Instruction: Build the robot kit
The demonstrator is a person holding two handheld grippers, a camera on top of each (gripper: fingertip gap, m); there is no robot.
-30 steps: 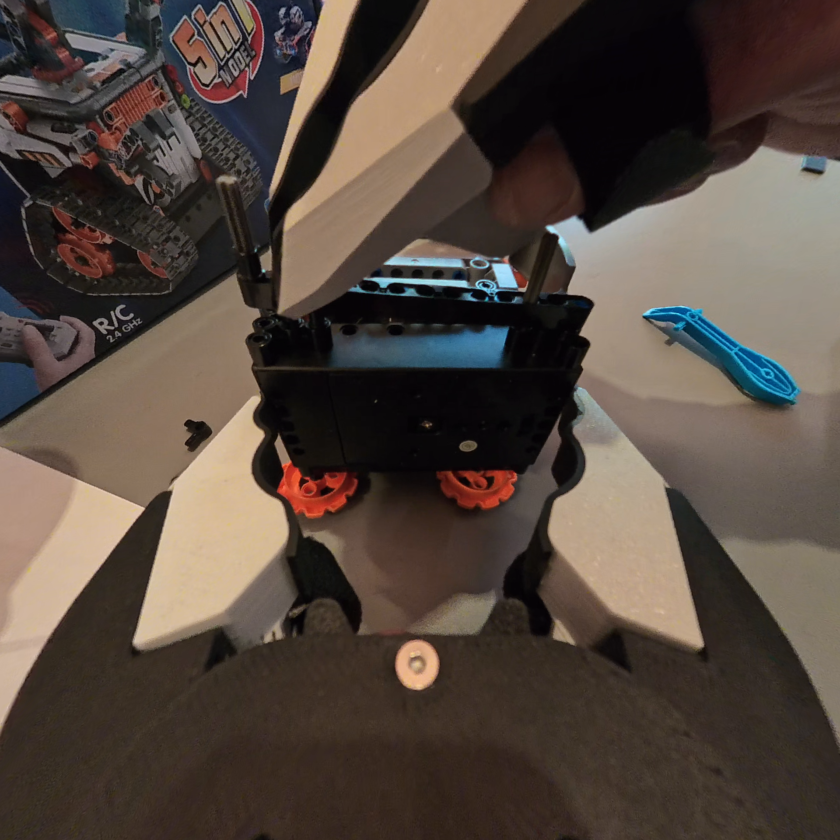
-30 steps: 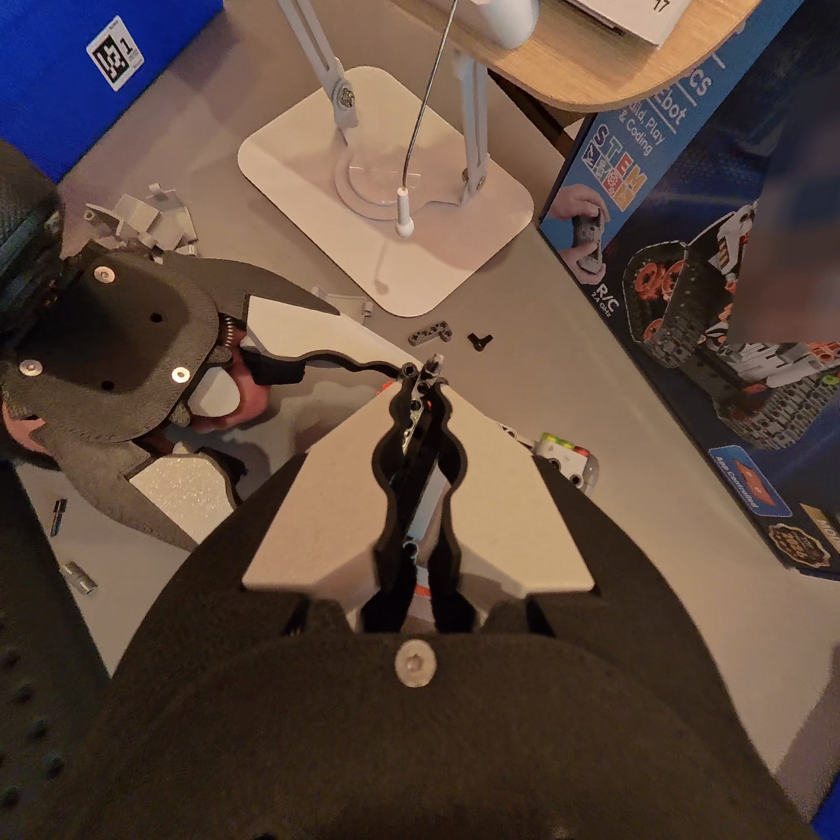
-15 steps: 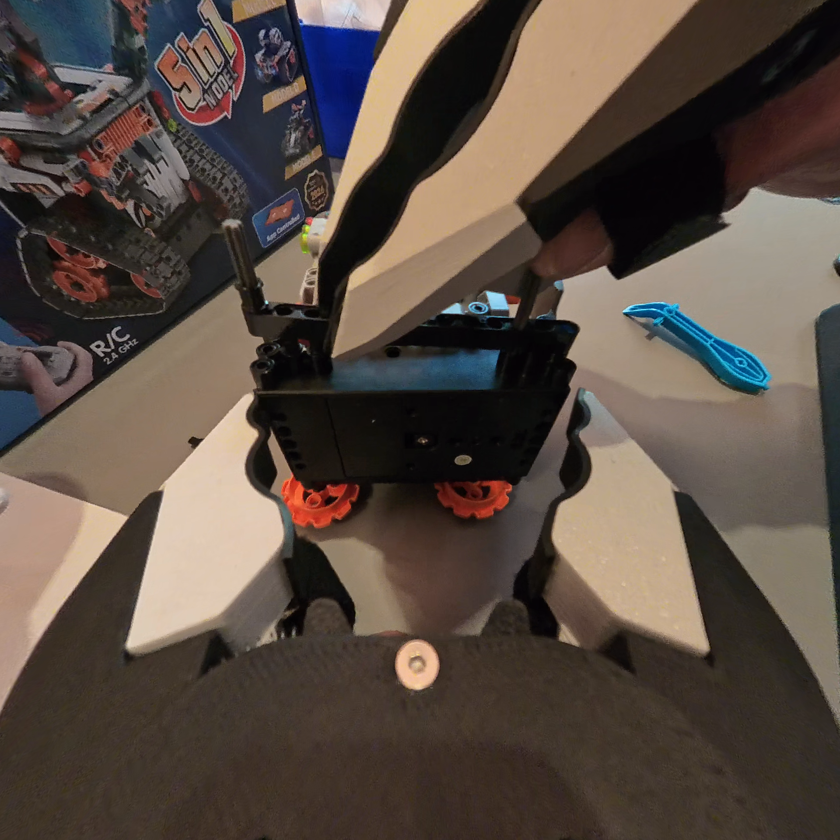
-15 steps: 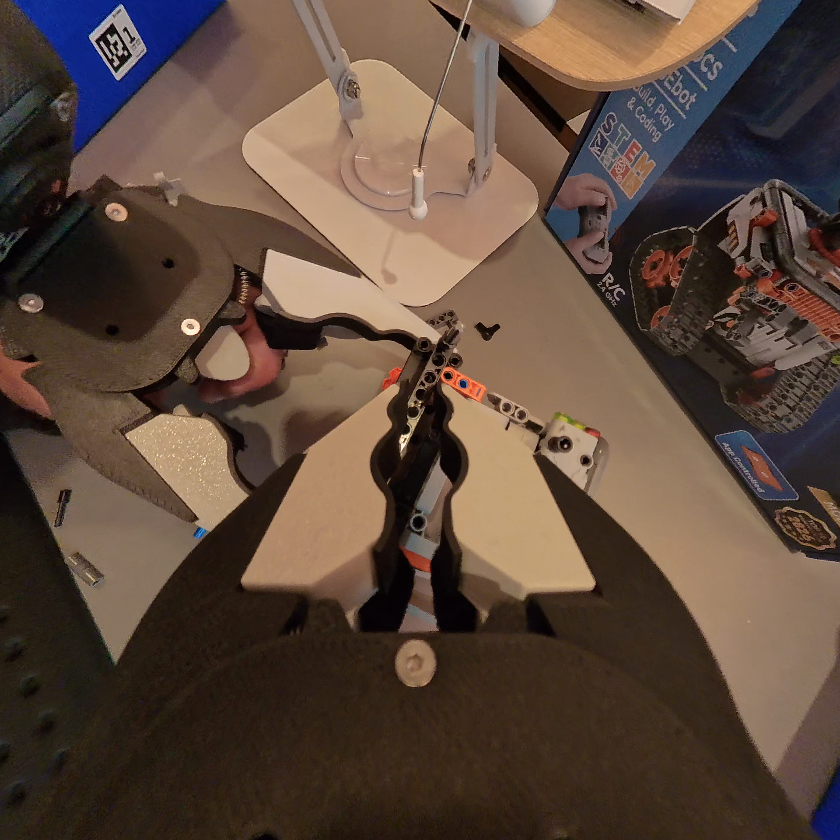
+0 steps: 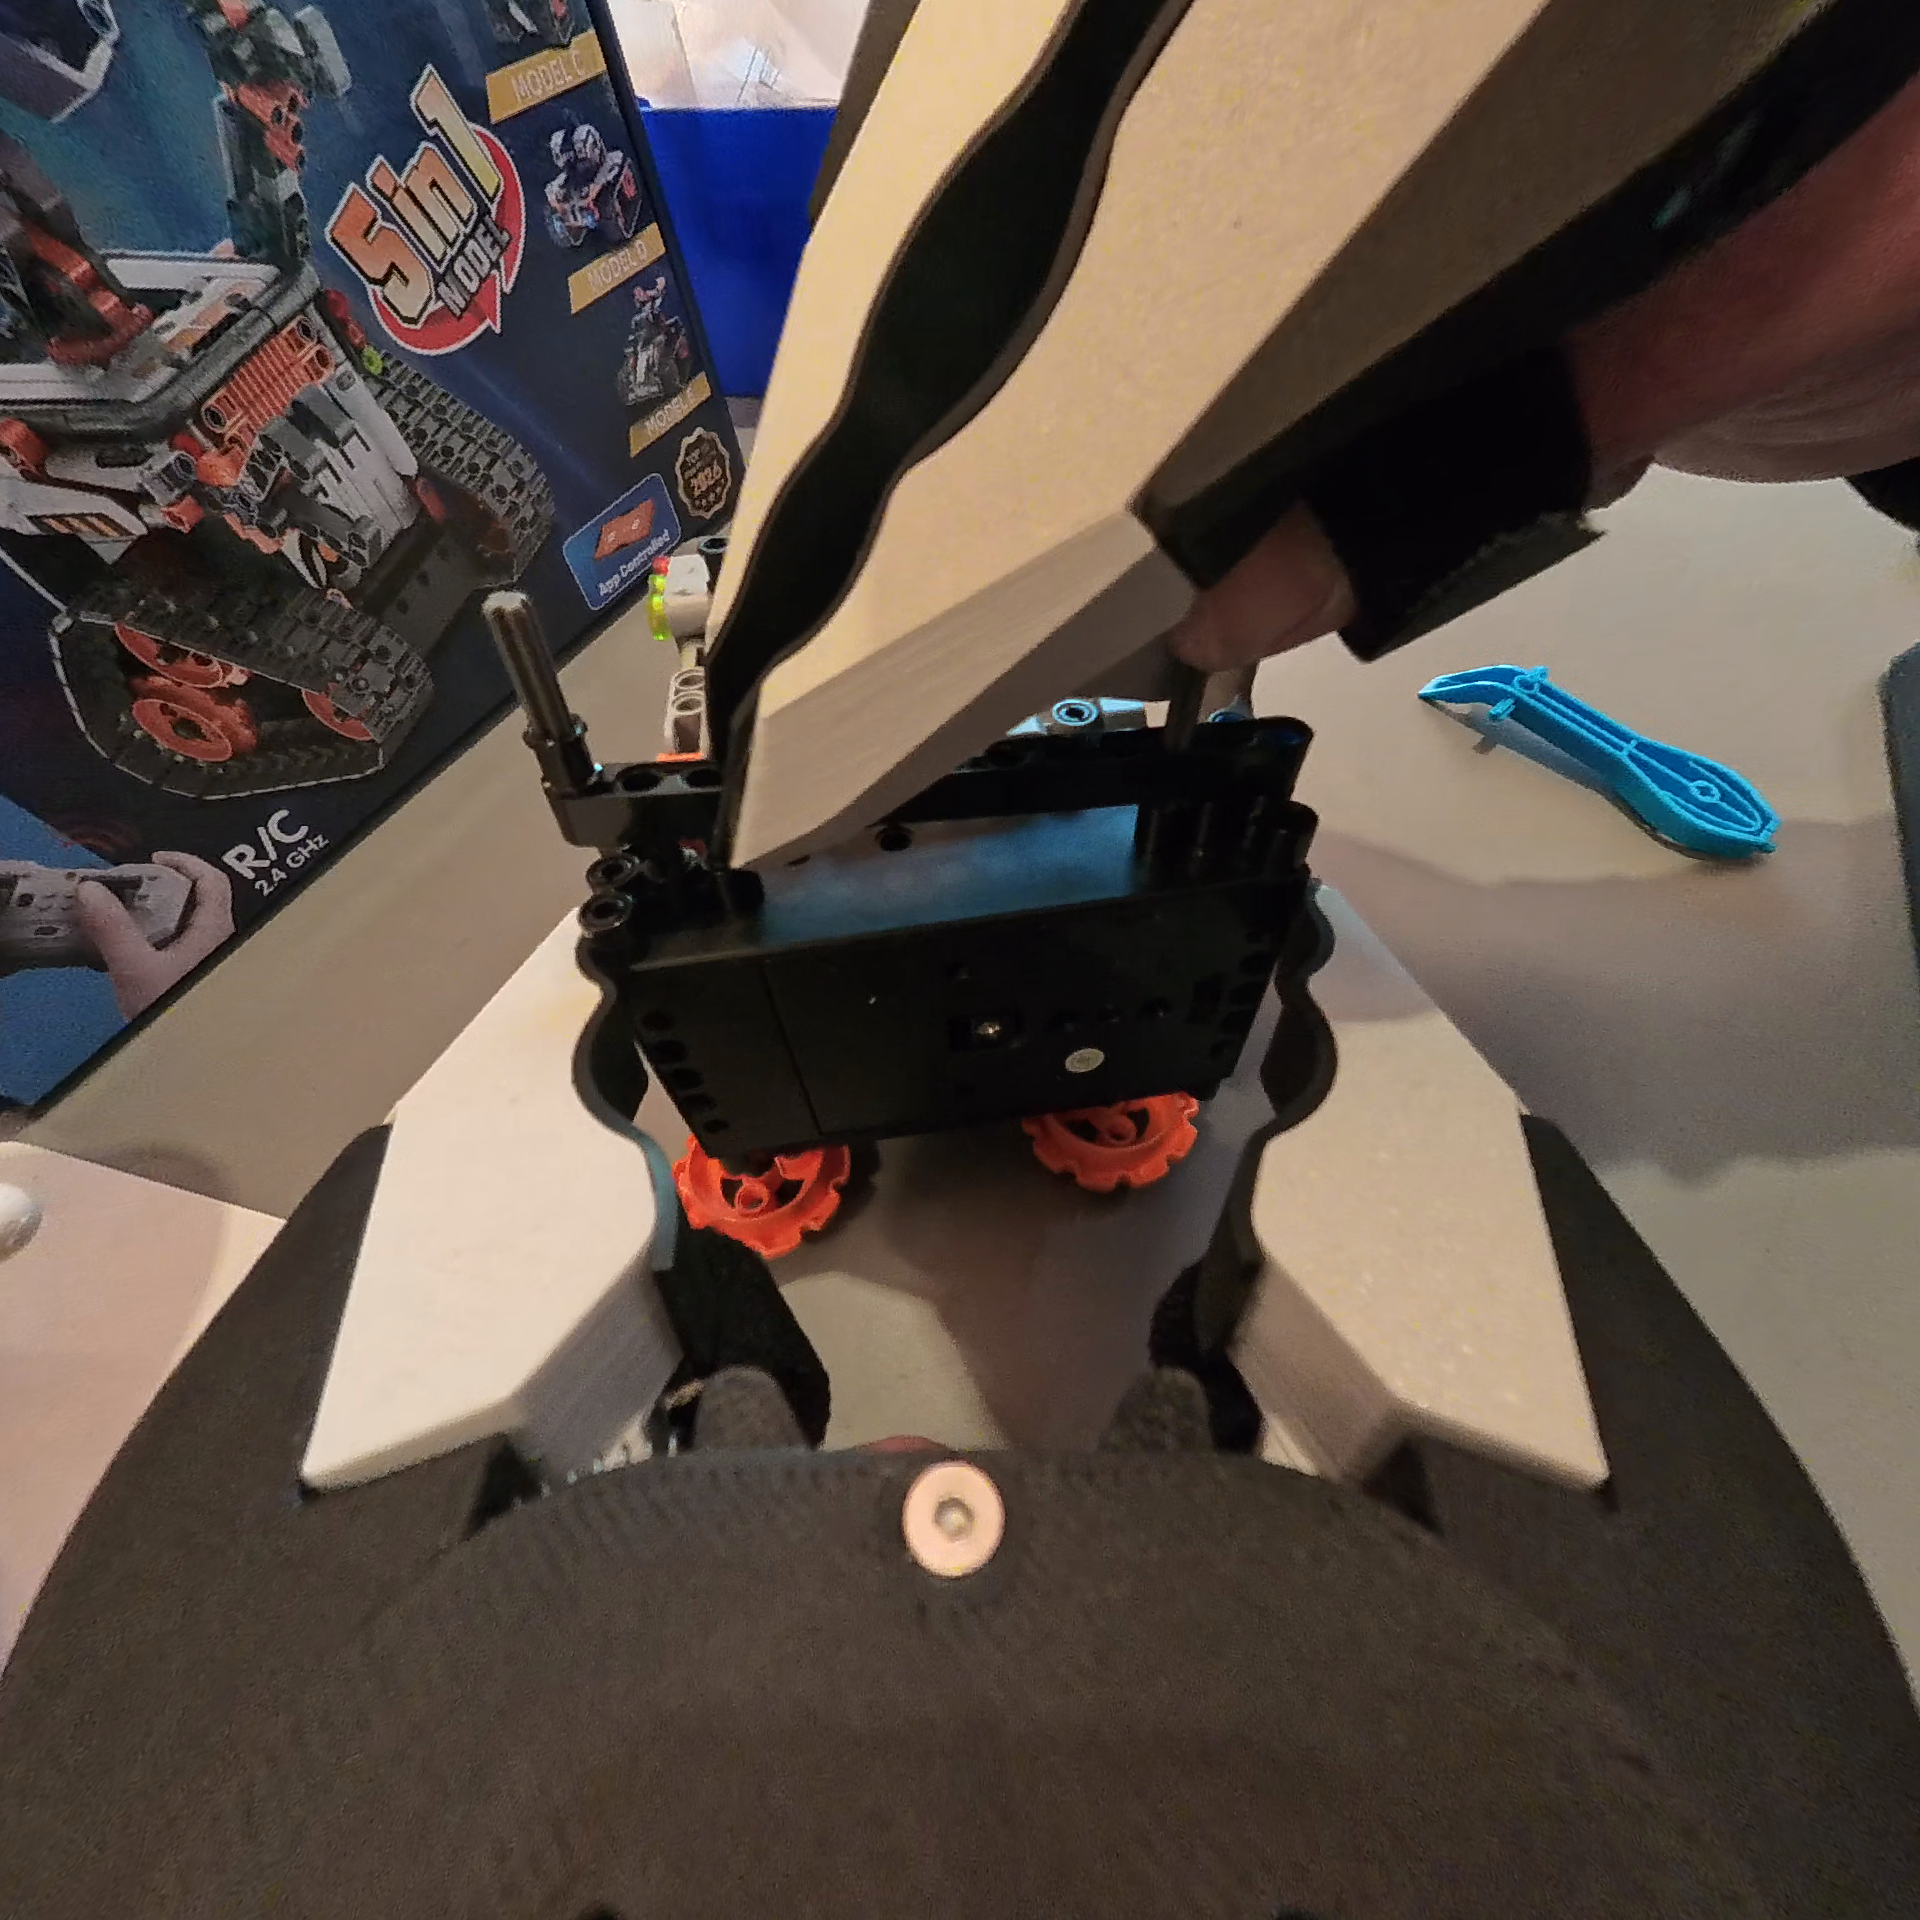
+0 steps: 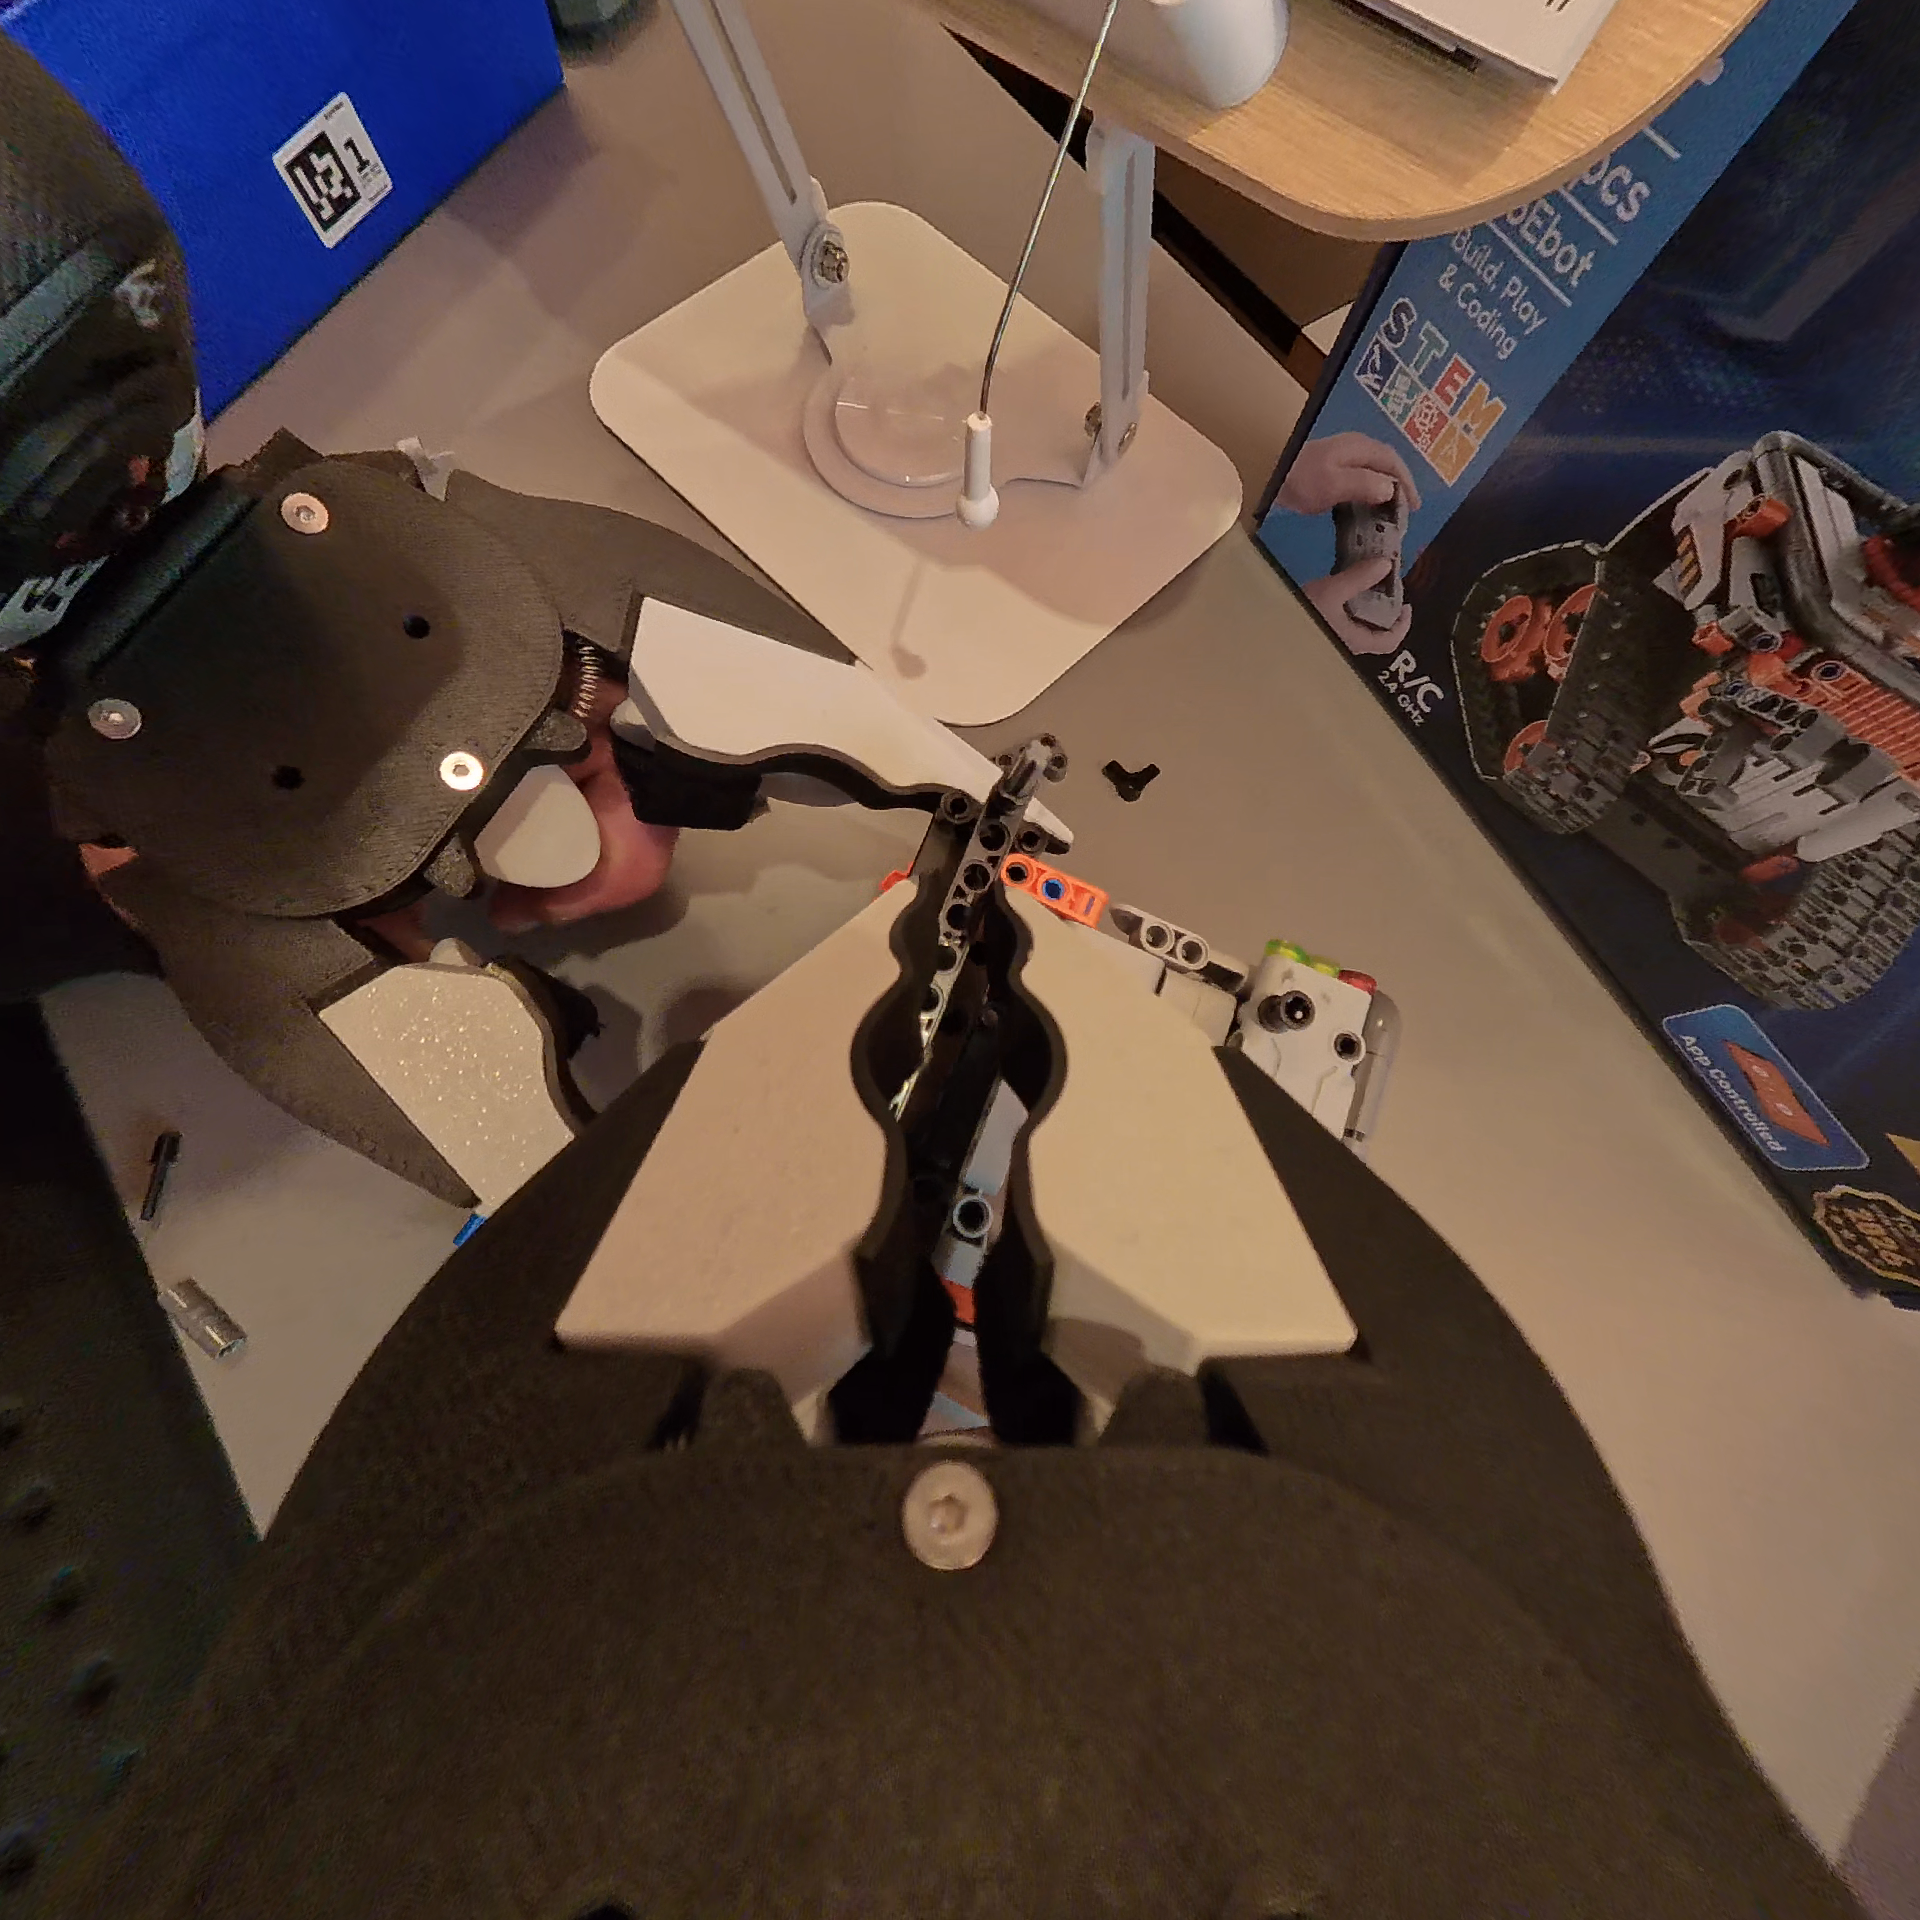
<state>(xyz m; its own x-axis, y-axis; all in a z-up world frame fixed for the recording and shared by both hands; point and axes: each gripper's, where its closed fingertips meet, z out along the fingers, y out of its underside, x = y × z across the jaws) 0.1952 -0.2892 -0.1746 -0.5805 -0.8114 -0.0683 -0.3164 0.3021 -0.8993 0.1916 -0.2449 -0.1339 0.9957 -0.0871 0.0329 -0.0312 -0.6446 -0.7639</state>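
The left gripper point(image 5: 951, 1023) clenches the black blocky plastic brick model with orange toothed wheels point(image 5: 951, 997) between its jaws. The right gripper point(image 6: 951, 971), jaws closed on a black perforated plastic beam point(image 6: 971, 883), sets it against the model's top edge.

Glossy black plastic model block point(image 5: 956, 997), matt grey tabletop point(image 5: 1558, 1039), wood-grain shelf point(image 6: 1403, 135), glossy printed cardboard box point(image 5: 260, 468).
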